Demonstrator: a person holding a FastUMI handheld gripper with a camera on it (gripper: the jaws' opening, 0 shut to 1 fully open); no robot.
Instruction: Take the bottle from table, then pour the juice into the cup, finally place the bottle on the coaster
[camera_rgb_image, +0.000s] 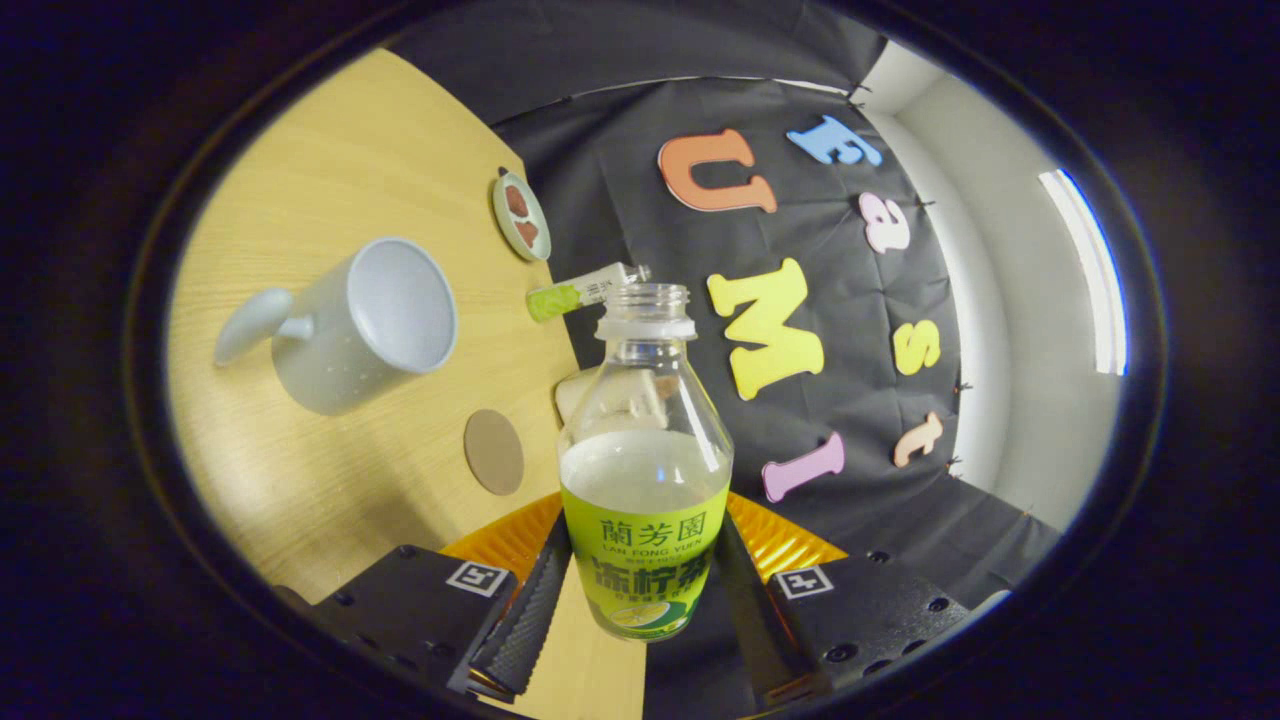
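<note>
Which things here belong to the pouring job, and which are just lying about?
Job: bottle, uncapped, gripped between the fingers; cup; coaster; table.
Lying about: small dish; tube beyond the bottle; pale item behind the bottle, unclear what.

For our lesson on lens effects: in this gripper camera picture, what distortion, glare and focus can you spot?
Gripper view: fisheye bends the table edge into a curve; the whole scene is tilted; a bright ceiling light strip blows out; the bottle held in the gripper is sharp; the cup casts a soft shadow.
</note>
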